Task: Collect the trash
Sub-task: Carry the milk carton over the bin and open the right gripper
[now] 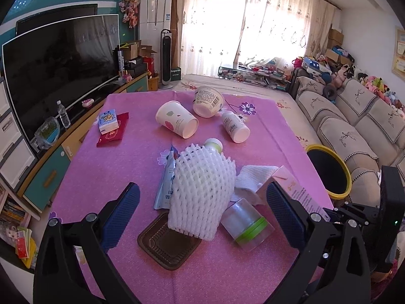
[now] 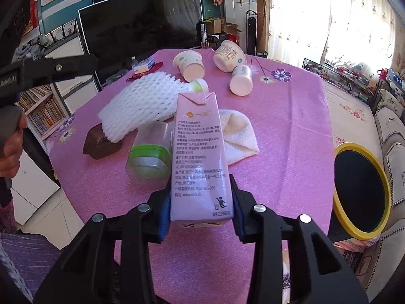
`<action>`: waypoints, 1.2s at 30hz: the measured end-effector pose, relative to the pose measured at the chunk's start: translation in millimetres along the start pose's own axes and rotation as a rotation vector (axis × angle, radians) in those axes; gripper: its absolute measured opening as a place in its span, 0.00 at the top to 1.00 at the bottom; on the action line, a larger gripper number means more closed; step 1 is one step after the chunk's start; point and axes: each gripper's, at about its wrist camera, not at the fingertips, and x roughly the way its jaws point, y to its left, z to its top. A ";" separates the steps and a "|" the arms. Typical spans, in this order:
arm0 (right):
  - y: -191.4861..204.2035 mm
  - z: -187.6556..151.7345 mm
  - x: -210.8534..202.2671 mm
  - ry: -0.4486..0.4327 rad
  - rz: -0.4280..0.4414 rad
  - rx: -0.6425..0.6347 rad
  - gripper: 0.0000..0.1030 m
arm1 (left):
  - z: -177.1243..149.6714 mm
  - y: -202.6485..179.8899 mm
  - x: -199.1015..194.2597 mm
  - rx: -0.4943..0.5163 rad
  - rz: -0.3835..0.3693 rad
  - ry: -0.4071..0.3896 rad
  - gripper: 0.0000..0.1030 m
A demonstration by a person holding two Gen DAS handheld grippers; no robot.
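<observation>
Trash of the moment is a pale purple drink carton (image 2: 200, 157), clamped near its base by the right gripper (image 2: 201, 206), blue pads pressing both narrow sides, its top pointing away over the pink tabletop (image 2: 291, 131). It looks light and thin-walled, likely to dent, so the stiffer bottom folds seem the safest hold. The left gripper (image 1: 202, 212) hangs released, spread around a soft white foam net (image 1: 202, 190). A yellow-rimmed bin (image 2: 362, 192) waits just beside the tabletop's edge.
</observation>
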 end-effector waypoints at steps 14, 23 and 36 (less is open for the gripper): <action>-138.0 -9.2 -31.3 -0.035 -0.284 0.222 0.64 | 0.7 -23.7 8.9 0.035 -0.022 0.016 0.05; -246.5 -22.1 -4.0 0.052 -0.437 0.382 0.64 | 2.7 -39.0 17.7 0.056 -0.027 0.032 0.05; -282.0 -22.4 31.2 0.073 -0.470 0.468 0.37 | 3.9 -47.9 19.9 0.078 -0.026 0.040 0.04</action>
